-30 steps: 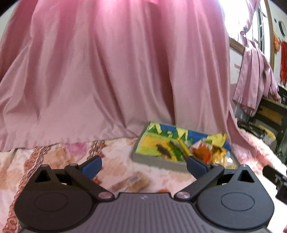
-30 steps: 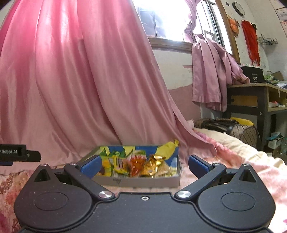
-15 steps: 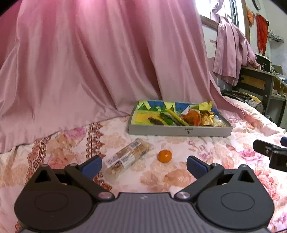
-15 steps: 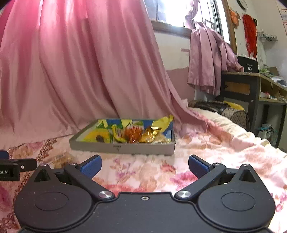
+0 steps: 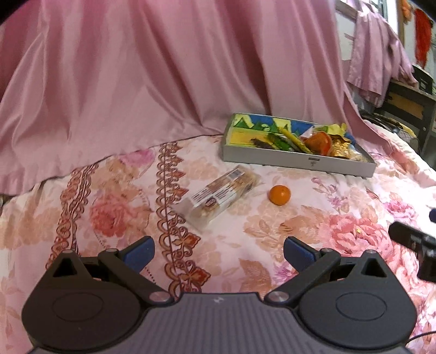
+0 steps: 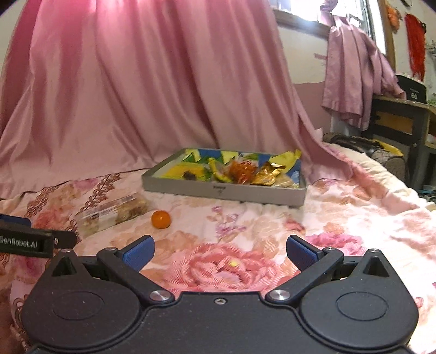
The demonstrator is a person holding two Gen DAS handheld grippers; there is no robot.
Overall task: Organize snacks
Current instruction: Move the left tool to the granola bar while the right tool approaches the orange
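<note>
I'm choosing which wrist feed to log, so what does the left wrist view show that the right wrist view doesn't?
Only the left wrist view shows the left gripper head-on, open and empty, and the printed label on top of the snack bar pack. Only the right wrist view shows the right gripper, likewise open and empty, the bright window and the tray's right wall. Both share the tray of wrapped snacks, the small orange beside the pack, the floral bedspread and the pink curtain.

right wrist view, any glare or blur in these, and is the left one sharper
Right wrist view: window blown out white, bedspread washed out and soft at right; tray reasonably clear. Left wrist view: more even light, orange and snack packet slightly soft, edges bent by fisheye.
</note>
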